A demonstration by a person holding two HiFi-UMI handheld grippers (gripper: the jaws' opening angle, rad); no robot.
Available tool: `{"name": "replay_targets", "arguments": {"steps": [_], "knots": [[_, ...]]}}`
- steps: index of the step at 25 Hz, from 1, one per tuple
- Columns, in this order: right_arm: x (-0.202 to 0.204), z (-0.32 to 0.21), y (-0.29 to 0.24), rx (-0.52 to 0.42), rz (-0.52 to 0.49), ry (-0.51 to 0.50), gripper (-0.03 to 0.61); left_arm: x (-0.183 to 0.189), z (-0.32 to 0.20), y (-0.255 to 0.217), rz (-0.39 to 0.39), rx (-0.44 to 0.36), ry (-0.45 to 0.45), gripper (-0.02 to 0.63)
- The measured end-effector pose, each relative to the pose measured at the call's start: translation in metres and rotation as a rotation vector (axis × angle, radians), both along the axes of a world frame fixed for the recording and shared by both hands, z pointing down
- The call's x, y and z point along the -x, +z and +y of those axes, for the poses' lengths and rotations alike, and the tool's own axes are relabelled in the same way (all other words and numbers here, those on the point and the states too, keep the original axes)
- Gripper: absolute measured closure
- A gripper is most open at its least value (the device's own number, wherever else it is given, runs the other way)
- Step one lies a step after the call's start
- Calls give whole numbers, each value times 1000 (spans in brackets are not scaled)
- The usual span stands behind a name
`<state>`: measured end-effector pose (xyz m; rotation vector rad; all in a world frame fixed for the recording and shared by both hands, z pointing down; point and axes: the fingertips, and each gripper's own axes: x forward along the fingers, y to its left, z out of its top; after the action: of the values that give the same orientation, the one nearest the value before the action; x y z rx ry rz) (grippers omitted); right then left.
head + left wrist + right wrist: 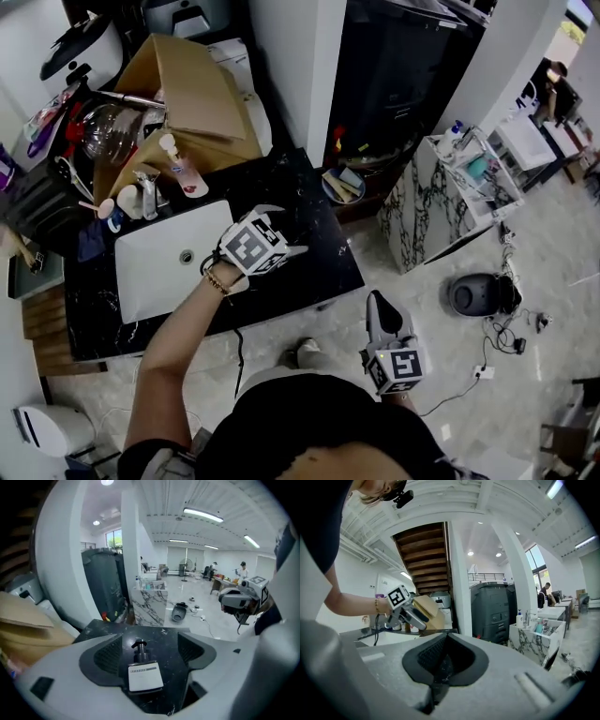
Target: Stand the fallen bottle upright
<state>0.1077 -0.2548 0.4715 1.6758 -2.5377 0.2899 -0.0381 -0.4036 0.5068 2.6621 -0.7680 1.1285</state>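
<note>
A small black pump bottle (144, 674) with a white label shows between the jaws in the left gripper view. It looks to be lying on the black counter (166, 637), label up and pump pointing away from me. My left gripper (151, 643) is open, with one jaw on each side of the bottle and neither touching it. In the head view the left gripper (284, 230) hangs over the counter (319, 253) right of the sink and hides the bottle. My right gripper (376, 300) (445, 641) is shut and empty, held low in front of the counter.
A white sink (155, 267) with a faucet (146, 194) lies left of the left gripper. Cardboard (192, 94), a fallen pink-tipped bottle (181, 167) and kitchen clutter crowd the counter's back left. A marble side table (431, 202) and a dark floor appliance (478, 294) stand to the right.
</note>
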Motion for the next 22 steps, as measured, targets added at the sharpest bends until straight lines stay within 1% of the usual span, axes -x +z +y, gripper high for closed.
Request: {"name": "replay_targets", "arguments": {"steps": [1,2,5,6,7,8,10,12,13,14,15,17,22], "knots": [[1,2,1,2,0,-3,574,-6,-5,12,-23,64,20,245],[1,4,2,6,3,-3,574,-8,-8,28,-69,130,35,245],[-8,9,8,20,4,27,574,-2,-13,81,-303,314,99,245],[-12,11,9,22,-2,44,574,-1,-14,94,-356,367,114,245],[-16,13,10,23,-8,60,574,-1,-16,104,-380,418,115,245],[-20,16,10,24,-12,76,574,-3,-19,111,-381,469,106,247],[-29,22,11,27,-14,109,574,-7,-25,120,-360,562,75,269],[-39,29,13,34,-17,146,574,-9,-32,126,-358,630,45,315],[-45,32,14,39,-19,163,574,-8,-34,129,-366,656,29,339],[-50,36,15,47,-18,179,574,-8,-36,133,-377,679,15,379],[-56,40,18,55,-16,193,574,-9,-36,136,-386,703,8,379],[-65,44,22,69,-12,216,574,-11,-34,142,-403,747,8,407],[-75,44,23,63,-1,234,574,-12,-31,145,-461,816,32,424]]}}
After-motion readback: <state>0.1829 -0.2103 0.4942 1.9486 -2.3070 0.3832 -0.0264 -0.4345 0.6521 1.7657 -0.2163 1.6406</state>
